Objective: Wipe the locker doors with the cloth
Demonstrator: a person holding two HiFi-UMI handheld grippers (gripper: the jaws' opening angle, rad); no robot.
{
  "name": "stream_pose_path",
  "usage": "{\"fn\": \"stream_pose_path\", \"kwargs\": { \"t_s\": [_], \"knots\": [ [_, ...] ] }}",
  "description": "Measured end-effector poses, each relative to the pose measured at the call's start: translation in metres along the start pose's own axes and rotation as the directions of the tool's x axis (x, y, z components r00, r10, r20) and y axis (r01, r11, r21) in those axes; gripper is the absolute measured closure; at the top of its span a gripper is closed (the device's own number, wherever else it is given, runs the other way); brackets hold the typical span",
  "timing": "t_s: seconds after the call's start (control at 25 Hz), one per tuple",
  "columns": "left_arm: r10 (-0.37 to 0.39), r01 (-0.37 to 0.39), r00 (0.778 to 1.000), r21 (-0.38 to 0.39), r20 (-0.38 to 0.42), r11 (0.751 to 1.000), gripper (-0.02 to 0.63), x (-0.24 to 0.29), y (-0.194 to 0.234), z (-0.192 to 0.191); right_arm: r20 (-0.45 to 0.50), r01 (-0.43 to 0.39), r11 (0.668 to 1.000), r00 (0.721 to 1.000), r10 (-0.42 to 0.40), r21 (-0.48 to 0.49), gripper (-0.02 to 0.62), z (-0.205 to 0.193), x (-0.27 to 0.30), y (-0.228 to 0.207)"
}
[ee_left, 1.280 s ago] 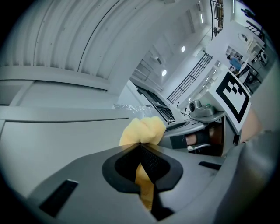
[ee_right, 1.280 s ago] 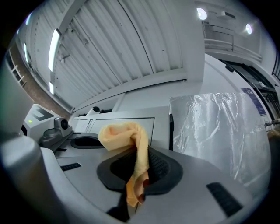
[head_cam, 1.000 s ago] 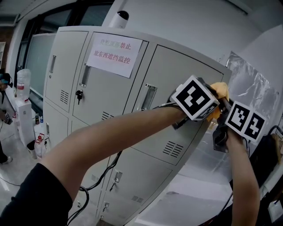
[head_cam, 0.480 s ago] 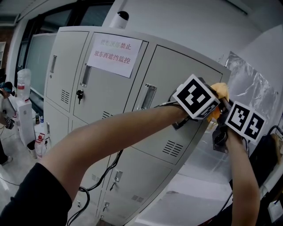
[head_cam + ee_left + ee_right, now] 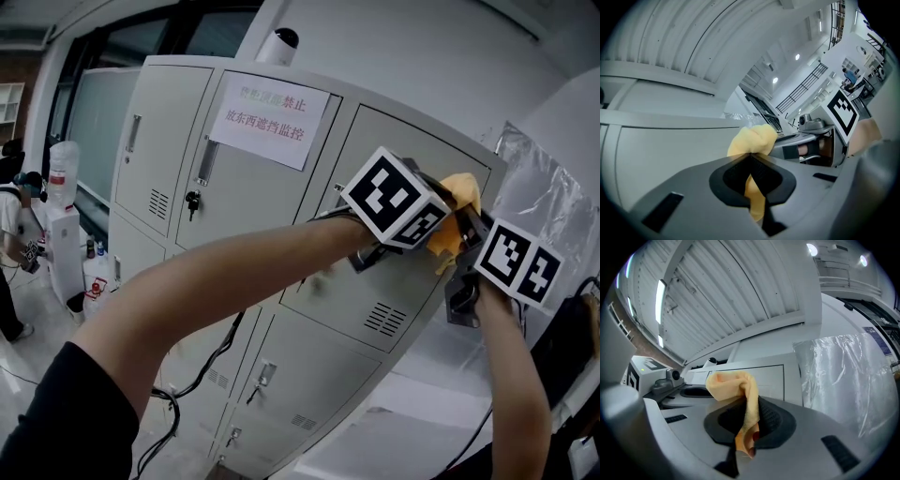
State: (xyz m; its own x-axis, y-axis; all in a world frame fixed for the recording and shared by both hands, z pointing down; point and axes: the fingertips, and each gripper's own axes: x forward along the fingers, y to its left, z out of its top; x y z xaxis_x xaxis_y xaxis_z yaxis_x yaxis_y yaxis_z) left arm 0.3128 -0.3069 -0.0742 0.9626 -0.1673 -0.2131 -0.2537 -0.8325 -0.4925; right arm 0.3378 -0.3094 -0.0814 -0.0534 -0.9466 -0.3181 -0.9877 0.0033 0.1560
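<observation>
Up at the top right corner of the grey locker bank (image 5: 309, 375), against the upper right door (image 5: 412, 291): one yellow cloth (image 5: 457, 208), pinched from two sides at once. In the left gripper view, left gripper (image 5: 751, 158) squeezed tight on a fold of the cloth (image 5: 752, 139), with the bunched end bulging past the jaw tips. In the right gripper view, right gripper (image 5: 749, 425) likewise clamped on the cloth (image 5: 729, 383), with a strip trailing down between the pads and a lump above them. From the head view, left gripper (image 5: 433, 225) just left of the cloth, right gripper (image 5: 466, 251) just below it, close together. Taped across the upper middle doors, a white paper notice (image 5: 270, 119). Beside the locker bank's right edge, crinkled clear plastic sheeting (image 5: 539, 202). On the top edge, a white dome camera (image 5: 281, 42).
</observation>
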Motion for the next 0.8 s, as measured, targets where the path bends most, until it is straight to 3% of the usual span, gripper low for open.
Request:
{"fn": "stream_pose_path", "kwargs": {
  "t_s": [0.52, 0.8],
  "knots": [
    [0.097, -0.097, 0.993, 0.000, -0.071, 0.995, 0.586, -0.092, 0.052, -0.031, -0.025, -0.152, 0.988, 0.988, 0.152, 0.013, 0.532, -0.019, 0.044, 0.102],
    [0.144, -0.147, 0.984, -0.017, -0.104, 0.989, 0.586, -0.123, 0.073, -0.058, -0.050, -0.189, 0.982, 0.981, 0.188, -0.002, 0.532, -0.039, 0.065, 0.138]
  ]
}}
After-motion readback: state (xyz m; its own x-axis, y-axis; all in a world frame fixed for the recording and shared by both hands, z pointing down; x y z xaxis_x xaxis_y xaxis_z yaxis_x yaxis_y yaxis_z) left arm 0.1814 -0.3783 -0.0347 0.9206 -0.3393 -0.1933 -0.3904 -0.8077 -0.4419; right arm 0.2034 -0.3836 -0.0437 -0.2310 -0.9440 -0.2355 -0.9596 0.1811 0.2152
